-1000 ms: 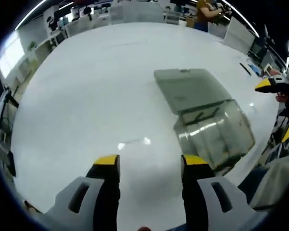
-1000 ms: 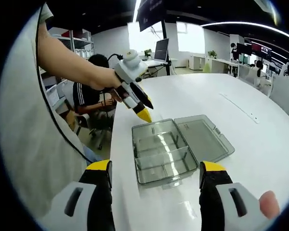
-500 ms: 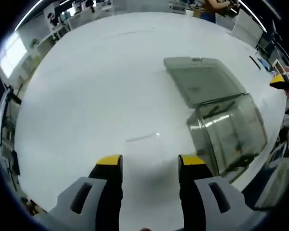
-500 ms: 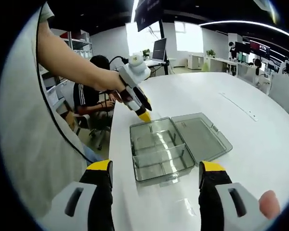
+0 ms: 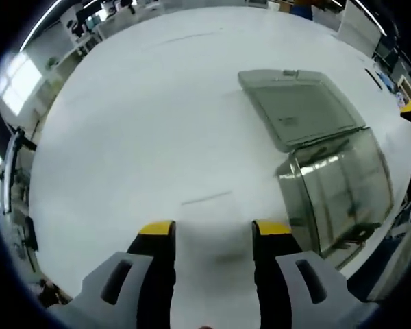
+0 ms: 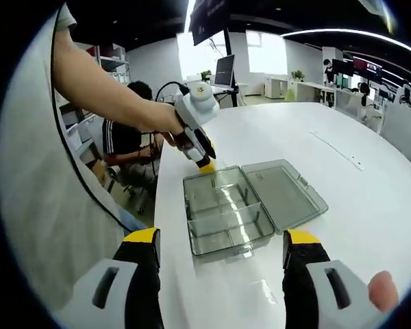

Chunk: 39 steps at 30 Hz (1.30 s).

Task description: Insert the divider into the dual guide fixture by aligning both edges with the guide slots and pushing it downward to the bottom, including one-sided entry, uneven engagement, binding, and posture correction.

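Now at the open fixture box [image 6: 222,219] — worktop's [image 6: 370,226] near edge.
My left tongs [image 5: 212,236] and right tongs [image 6: 219,248] both gape, empty — left tips by the box's rim.

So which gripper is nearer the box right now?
The left gripper, its yellow tips at the far rim of the clear box; the right gripper hangs back, open.

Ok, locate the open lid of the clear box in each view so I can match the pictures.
Left gripper view: the lid lies flat at upper right, beyond the box's tray.
Right gripper view: the lid lies flat right of centre, beside the tray.
Shared landmark: the hinge edge where lid meets tray, on the white table.
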### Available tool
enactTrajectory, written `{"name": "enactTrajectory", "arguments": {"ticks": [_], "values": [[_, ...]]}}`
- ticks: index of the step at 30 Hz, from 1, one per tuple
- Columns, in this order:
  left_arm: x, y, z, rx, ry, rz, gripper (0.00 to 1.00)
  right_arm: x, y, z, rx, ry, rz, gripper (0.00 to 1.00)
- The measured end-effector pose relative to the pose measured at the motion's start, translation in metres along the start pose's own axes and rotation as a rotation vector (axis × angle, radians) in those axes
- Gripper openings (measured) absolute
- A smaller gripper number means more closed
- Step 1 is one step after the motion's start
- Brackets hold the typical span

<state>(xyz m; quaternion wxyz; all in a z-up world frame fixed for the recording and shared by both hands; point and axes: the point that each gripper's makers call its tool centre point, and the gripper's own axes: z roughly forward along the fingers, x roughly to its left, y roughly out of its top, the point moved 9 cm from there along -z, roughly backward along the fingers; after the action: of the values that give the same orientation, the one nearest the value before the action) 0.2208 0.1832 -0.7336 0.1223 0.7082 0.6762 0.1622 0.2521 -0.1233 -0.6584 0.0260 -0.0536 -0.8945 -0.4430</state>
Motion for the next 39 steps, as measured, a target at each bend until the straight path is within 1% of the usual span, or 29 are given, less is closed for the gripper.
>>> {"name": "enactTrajectory", "arguments": {"ticks": [1,3,7,9,11,13,19,22,34,39], "values": [[0.0008,0.0009,-0.0002,-0.004,0.002,-0.017,0.42,-0.0001,-0.0002,-0.0002,0.001,0.000,0.001,0.71],[0.0024,0.0012,0.0025,0.000,-0.001,-0.013,0.42,-0.0001,-0.0003,-0.0008,0.000,-0.002,0.002,0.71],[0.0014,0.0013,0.0004,0.022,-0.018,-0.048,0.40,-0.0002,-0.0004,-0.0012,0.001,-0.003,0.003,0.70],[0.0014,0.0013,0.0012,0.023,-0.021,-0.051,0.40,-0.0002,0.0003,-0.0015,0.000,-0.005,0.003,0.70],[0.0030,0.0010,0.0036,0.025,-0.021,-0.051,0.40,-0.0003,0.0010,-0.0017,-0.003,-0.006,0.003,0.70],[0.0017,0.0005,0.0009,0.030,-0.022,-0.050,0.39,-0.0004,0.0016,-0.0021,-0.002,-0.008,0.001,0.70],[0.0037,0.0000,0.0019,0.040,-0.028,-0.046,0.37,-0.0002,0.0015,-0.0028,-0.001,-0.013,0.003,0.70],[0.0021,0.0003,-0.0017,0.046,-0.027,-0.046,0.37,0.0008,0.0018,-0.0031,-0.003,-0.015,0.004,0.70],[0.0038,0.0008,0.0015,0.052,-0.026,-0.047,0.37,0.0025,0.0004,-0.0025,-0.007,-0.020,0.014,0.70],[0.0019,-0.0001,-0.0009,0.054,-0.027,-0.043,0.37,0.0029,0.0013,-0.0020,-0.009,-0.019,0.015,0.70]]}}
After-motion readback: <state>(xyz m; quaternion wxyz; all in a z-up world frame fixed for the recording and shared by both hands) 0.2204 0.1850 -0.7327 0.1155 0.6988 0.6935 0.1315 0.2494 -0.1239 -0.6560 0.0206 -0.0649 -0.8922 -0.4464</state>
